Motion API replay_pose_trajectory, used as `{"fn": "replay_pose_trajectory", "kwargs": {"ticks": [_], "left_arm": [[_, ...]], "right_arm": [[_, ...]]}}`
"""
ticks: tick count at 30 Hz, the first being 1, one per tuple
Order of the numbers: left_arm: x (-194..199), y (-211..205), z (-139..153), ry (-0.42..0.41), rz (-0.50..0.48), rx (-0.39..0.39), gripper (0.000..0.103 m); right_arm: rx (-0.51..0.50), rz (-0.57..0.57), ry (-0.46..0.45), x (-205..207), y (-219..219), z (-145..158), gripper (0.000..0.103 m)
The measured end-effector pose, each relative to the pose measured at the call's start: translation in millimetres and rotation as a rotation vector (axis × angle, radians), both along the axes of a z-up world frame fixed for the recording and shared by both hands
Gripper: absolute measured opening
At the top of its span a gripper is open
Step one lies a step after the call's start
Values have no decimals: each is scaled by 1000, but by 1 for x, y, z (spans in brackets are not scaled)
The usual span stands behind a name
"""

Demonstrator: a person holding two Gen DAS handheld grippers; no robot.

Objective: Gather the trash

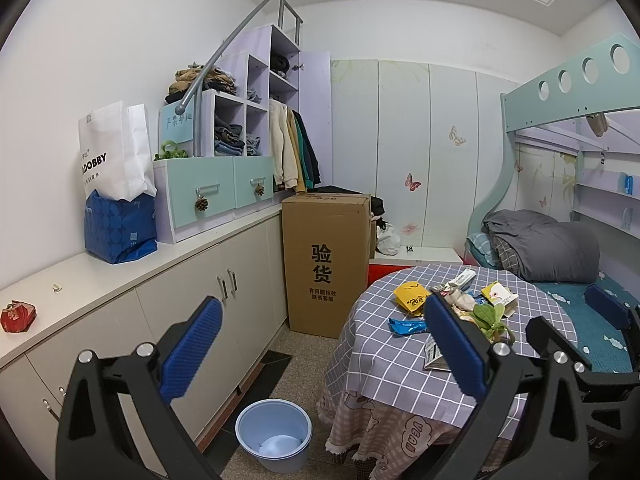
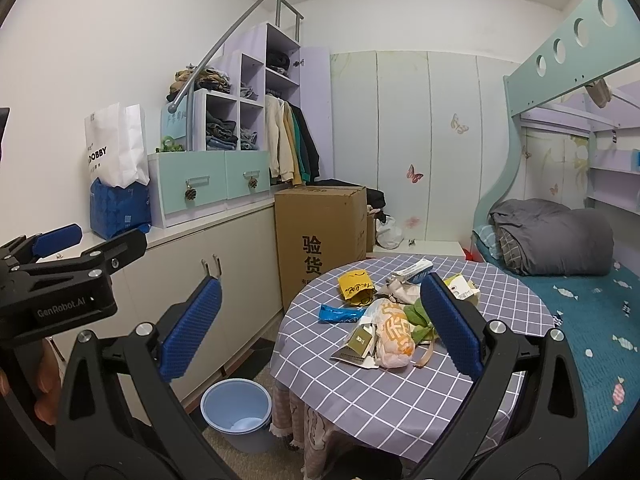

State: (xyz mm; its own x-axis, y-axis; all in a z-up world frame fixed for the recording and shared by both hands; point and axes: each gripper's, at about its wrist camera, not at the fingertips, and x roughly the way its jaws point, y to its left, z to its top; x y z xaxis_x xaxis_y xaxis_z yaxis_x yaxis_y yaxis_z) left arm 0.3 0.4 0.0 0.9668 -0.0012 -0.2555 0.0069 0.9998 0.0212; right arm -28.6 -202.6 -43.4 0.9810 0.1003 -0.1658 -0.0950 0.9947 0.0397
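Trash lies on a round table with a grey checked cloth [image 2: 400, 392]: a yellow packet [image 2: 354, 286], a blue wrapper [image 2: 340, 313], an orange-printed plastic bag [image 2: 394, 336], a small olive carton [image 2: 360, 342], crumpled paper [image 2: 400, 288] and green leaves [image 2: 418, 316]. The yellow packet [image 1: 410, 298] and blue wrapper [image 1: 408, 326] also show in the left wrist view. A light blue bin [image 1: 274, 434] stands on the floor left of the table; it shows in the right wrist view too [image 2: 236, 414]. My left gripper [image 1: 324, 344] is open and empty, above the bin side. My right gripper [image 2: 320, 328] is open and empty, short of the table.
A tall cardboard box [image 1: 324, 264] stands behind the table. Low white cabinets [image 1: 180, 308] run along the left wall with bags [image 1: 116, 216] and a red packet [image 1: 18, 316] on top. A bunk bed [image 2: 580, 300] lies right of the table.
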Motion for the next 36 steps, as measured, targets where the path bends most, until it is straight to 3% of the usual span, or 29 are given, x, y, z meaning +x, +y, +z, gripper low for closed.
{"fn": "replay_pose_trajectory", "kwargs": {"ticks": [36], "left_arm": [[0, 0, 0, 1, 0, -1, 99]], "right_arm": [[-4, 14, 15, -2, 2, 0, 97]]}}
